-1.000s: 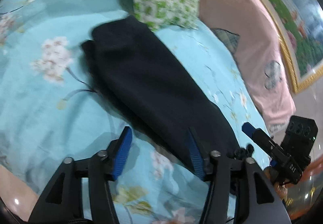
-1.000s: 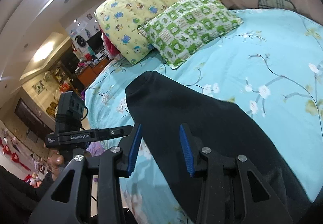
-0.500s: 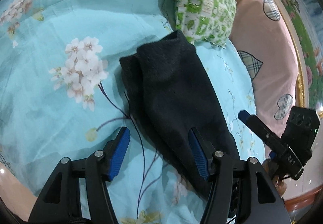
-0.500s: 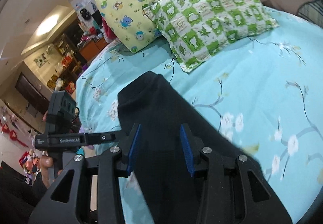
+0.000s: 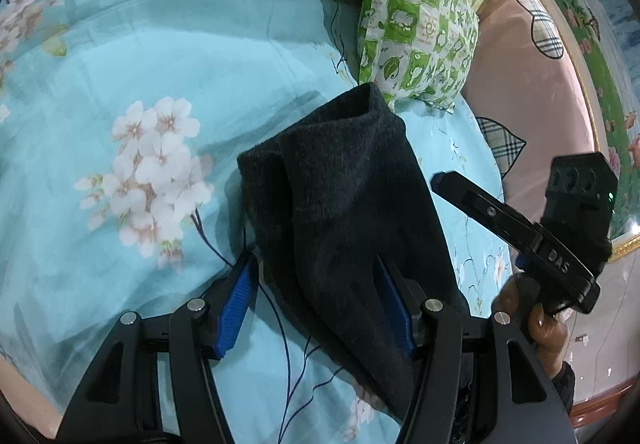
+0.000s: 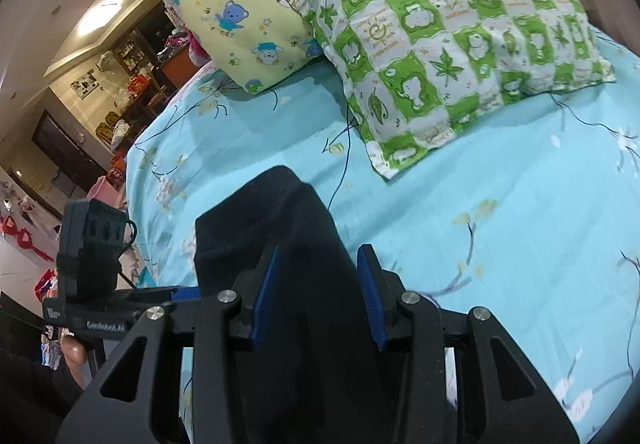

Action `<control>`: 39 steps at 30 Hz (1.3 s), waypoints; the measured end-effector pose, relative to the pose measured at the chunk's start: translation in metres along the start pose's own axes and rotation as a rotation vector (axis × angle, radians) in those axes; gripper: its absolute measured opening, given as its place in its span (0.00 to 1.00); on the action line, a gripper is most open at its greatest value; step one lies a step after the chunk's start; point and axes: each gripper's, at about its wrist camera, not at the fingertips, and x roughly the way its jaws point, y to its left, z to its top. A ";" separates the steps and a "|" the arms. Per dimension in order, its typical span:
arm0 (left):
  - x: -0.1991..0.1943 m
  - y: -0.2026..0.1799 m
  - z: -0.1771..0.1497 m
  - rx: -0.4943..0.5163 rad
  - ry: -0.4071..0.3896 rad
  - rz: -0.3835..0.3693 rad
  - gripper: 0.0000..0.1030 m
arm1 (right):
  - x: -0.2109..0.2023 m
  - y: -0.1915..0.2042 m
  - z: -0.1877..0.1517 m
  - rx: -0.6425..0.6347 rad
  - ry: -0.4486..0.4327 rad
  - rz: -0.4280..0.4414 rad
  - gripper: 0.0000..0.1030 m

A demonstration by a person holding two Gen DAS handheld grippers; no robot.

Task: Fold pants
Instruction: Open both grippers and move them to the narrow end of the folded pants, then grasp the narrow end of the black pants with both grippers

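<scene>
Nearest, the left gripper (image 5: 316,304) stands wide, its blue pads straddling the pants (image 5: 344,212) without visibly pressing; the right gripper (image 6: 318,294) is narrower, fabric between its pads, grip undetermined. The pants, dark charcoal knit, lie folded lengthwise on the turquoise floral bed (image 5: 168,56), cuff end just short of the green checked pillow (image 6: 452,44). Gripper lettering reads "GenRobot.AI".
</scene>
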 end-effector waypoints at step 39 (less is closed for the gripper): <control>-0.050 -0.100 -0.030 0.231 -0.066 -0.091 0.11 | -0.074 0.017 -0.013 0.017 -0.166 0.083 0.12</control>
